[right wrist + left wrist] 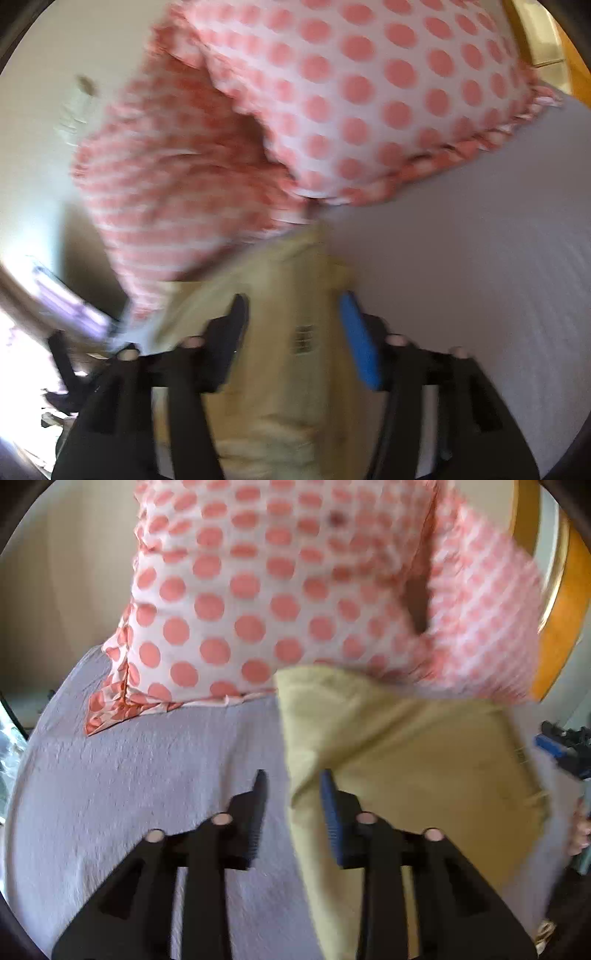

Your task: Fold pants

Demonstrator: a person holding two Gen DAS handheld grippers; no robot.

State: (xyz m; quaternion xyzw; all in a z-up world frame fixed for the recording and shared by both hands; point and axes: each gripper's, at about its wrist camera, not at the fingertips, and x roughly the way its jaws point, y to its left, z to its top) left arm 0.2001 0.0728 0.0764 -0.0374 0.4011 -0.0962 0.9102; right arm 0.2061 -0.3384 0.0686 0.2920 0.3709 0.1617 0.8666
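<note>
Pale yellow-green pants (406, 760) lie folded on a lavender bed cover (147, 794). My left gripper (291, 779) is open over the pants' left edge, one finger above the cover, the other above the cloth. In the right wrist view the pants (288, 369) run lengthwise under my right gripper (293, 306), which is open and holds nothing, its fingers on either side of the cloth. A small label (303, 339) shows on the pants. Both views are blurred.
A person in a white top with pink dots (258, 590) stands close behind the pants, also in the right wrist view (351, 92). A wooden bed frame (565, 620) is at the right. The right gripper's body (565, 749) shows at the right edge.
</note>
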